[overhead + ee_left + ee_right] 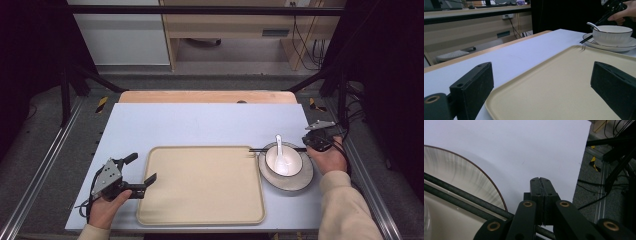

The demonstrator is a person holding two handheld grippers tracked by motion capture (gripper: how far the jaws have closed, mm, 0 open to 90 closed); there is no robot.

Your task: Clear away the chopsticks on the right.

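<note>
Your right gripper (306, 142) sat near the right edge of the worktop (200, 120), its jaws pressed together with nothing between their tips. In the right gripper view, the chopsticks (461, 195) ran under its linkage, so you were over them but not pinching them. They lay side by side across the far rim of the plate (300, 181), behind the bowl (296, 161), with their tips reaching the tray's (200, 185) far right corner.

I judged them light, stiff, smooth and round, so likely to roll or slip apart if you nipped only one. The better hold seemed to be across both at once, on the ends nearest you where they overhung the plate rim and left room beneath. The bowl and plate looked like glazed ceramic, hard and chippable, so a knock was to be avoided. The spoon (280, 150) stood loose in the bowl and could have tipped.

Your left gripper (141, 169) rested near the front left corner of the worktop, jaws spread wide and empty, just beside the tray's left edge.

By count there were two chopsticks, one spoon, one bowl, one plate and one tray.
</note>
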